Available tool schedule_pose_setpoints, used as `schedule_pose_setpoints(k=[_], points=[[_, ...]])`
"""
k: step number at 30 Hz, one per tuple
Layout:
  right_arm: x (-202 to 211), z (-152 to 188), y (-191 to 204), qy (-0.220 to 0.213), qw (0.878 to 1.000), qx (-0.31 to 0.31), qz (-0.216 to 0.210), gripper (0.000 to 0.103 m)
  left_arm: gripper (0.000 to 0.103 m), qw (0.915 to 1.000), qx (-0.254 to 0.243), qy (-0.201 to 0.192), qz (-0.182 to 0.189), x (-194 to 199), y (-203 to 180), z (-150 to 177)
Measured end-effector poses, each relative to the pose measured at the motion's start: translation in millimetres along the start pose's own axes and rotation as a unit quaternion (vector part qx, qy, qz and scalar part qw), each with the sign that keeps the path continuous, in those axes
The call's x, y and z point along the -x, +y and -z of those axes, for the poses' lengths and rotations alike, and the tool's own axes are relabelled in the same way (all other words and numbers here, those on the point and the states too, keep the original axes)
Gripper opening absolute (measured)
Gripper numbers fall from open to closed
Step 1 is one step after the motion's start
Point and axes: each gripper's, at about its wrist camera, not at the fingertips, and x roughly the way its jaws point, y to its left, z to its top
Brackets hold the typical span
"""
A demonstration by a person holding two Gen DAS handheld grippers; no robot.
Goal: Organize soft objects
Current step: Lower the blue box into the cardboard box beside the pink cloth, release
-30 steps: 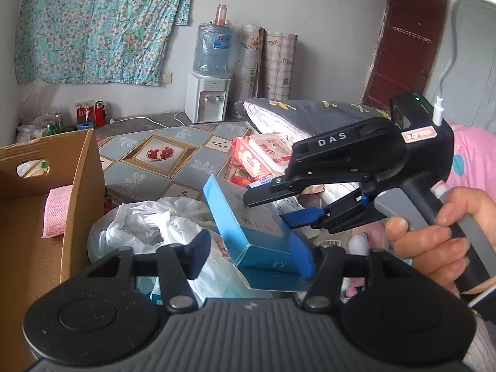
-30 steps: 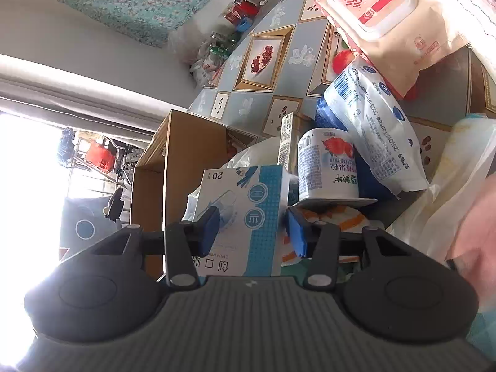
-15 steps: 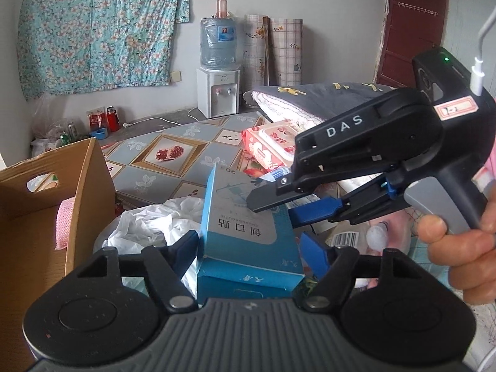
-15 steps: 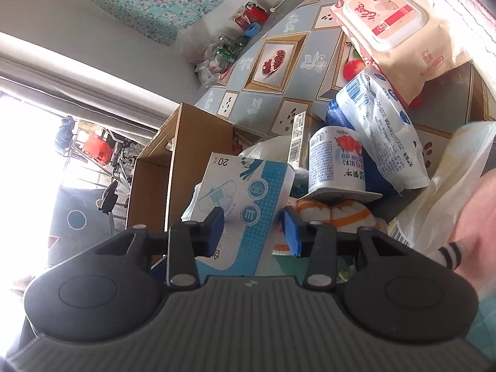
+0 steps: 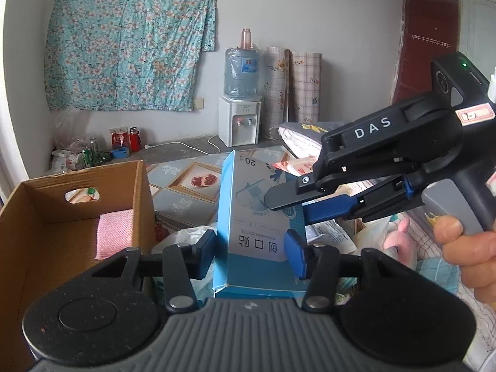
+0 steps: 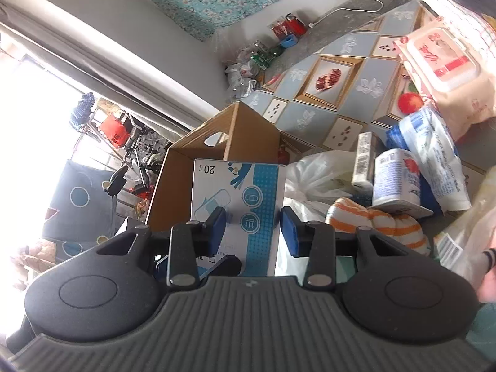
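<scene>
A blue and white carton (image 5: 248, 217) printed with "20" stands upright in the air between both grippers. My left gripper (image 5: 252, 245) has the carton's lower part between its blue pads; its jaws are closing and the pads touch both sides. The right gripper (image 5: 288, 204), held by a hand (image 5: 468, 248), comes in from the right and is shut on the carton's upper right part. In the right wrist view the carton (image 6: 238, 192) fills the gap of the right gripper (image 6: 252, 226). An open cardboard box (image 5: 77, 214) holding a pink cloth (image 5: 114, 232) stands at the left.
Right of the cardboard box (image 6: 248, 136) lie a white plastic bag (image 6: 313, 176), an orange-striped soft thing (image 6: 375, 220), a printed can (image 6: 396, 176), a blue and white pack (image 6: 434, 161) and a wipes pack (image 6: 446, 65). A pink plush (image 5: 400, 241) lies at the right.
The carton has risen and swung from tilted to upright, into the left gripper's gap. The left jaws have closed in on it. The right gripper has kept its hold, lifted and rolled.
</scene>
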Motion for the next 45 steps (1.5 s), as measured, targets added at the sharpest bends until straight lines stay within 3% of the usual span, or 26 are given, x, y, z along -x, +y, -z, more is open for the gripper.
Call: schedule_pose_setpoints(k=[9,16,23,29,38,45], points=[[-68.4,-31.0,85.5,0.051,0.996,0.059,-0.042,0.039,0.049,0.9968,0.038,-0.011,-0.069,25.6,72.0,-23.0],[-167.5,-59.5,146.2,0.121,0.988,0.084,-0.051,0.039,0.049,0.9879,0.087,0.038,-0.122,7.6,162.7,-44.0],[-256.6,-80.5,163.0,0.166,0.982,0.086,-0.021,0.039,0.049,0.9798,0.105,0.099,-0.139,-46.3,230.7,-50.8],[-309.0,-92.8,151.5,0.187,0.978,0.089,0.019,0.039,0.047,0.9728,0.120,0.152,-0.128,-91.0,265.3,-43.9],[-340.0,-92.1,134.3,0.198,0.974,0.095,0.061,0.039,0.045,0.9629,0.115,0.208,-0.128,-130.2,279.2,-25.3],[-305.5,-101.1,142.9,0.163,0.979,0.113,0.040,0.040,0.046,0.9645,0.119,0.199,-0.126,-122.6,276.9,-29.5]])
